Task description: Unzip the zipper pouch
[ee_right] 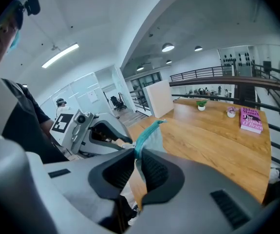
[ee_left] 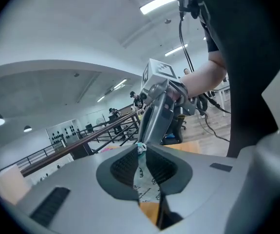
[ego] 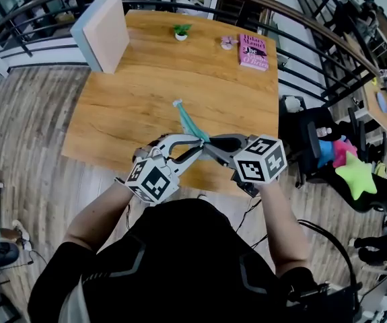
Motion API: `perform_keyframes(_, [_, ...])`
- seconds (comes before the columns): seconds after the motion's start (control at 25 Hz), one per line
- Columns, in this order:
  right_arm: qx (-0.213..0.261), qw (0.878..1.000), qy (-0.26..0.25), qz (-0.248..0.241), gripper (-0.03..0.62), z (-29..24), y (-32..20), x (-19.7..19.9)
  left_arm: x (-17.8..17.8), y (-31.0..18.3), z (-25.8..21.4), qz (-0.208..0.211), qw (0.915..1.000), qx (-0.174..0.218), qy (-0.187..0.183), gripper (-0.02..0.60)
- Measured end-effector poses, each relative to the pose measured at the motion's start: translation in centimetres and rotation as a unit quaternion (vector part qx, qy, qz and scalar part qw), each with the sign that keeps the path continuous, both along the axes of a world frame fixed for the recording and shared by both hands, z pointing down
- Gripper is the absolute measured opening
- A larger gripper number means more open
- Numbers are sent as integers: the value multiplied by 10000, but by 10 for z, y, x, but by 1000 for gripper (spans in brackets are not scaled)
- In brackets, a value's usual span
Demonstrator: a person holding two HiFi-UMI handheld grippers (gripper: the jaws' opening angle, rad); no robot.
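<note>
Left tool (ee_left: 141, 156) tight on printed pouch (ee_left: 143, 186)

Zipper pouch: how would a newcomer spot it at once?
Find the big wooden table and its near edge. There the left hand-held gripper and the right hand-held gripper pinch a pale printed fabric zipper pouch between them. Unlike the pink book and small potted plant at the far end, it is floppy, teal-edged and held up.

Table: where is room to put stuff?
Bare: the middle of the table, between plant and pouch, and its left side near the pale block. Crowded: the right corner by the book, and the near edge, where left gripper and right gripper hold the pouch.
</note>
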State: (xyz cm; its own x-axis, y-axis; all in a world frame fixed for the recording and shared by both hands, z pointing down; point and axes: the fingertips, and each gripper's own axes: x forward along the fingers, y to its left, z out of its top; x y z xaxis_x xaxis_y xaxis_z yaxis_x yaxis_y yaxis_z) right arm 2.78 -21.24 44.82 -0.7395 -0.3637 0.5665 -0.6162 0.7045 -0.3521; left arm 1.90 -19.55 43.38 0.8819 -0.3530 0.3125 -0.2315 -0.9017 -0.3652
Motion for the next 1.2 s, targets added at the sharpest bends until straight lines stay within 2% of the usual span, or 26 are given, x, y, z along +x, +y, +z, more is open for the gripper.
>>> perform_keyframes(0.04, [35, 10000, 31, -8, 54, 0, -1, 1, 0, -1, -1, -15, 9999, -127, 79, 52])
perform_keyframes(0.28, [215, 9993, 202, -222, 54, -1, 2, 1, -2, -2, -6, -241, 9950, -856, 459, 37])
perform_keyframes(0.56, [447, 9970, 361, -522, 51, -4, 3, -4, -9, -8, -8, -572, 9753, -1869, 1029, 31])
perform_keyframes(0.8, [548, 9947, 448, -741, 48, -6, 8, -7, -13, -9, -10, -802, 9617, -2318, 1220, 29])
perform_keyframes(0.96, [600, 9914, 696, -933, 46, -4, 14, -8, -14, -5, -8, -903, 9527, -2581, 1325, 29])
perform_keyframes(1.08, [589, 9899, 761, -1038, 44, -1, 19, -8, -24, -13, -7, -1175, 9418, -2750, 1535, 29])
perform_keyframes(1.12, [586, 9900, 747, -1038, 44, 0, 20, -7, -27, -16, -7, -1210, 9405, -2768, 1558, 29])
perform_keyframes(1.2, [574, 9899, 758, -1047, 44, 3, 20, -4, -26, -15, -7, -1144, 9478, -2645, 1368, 29])
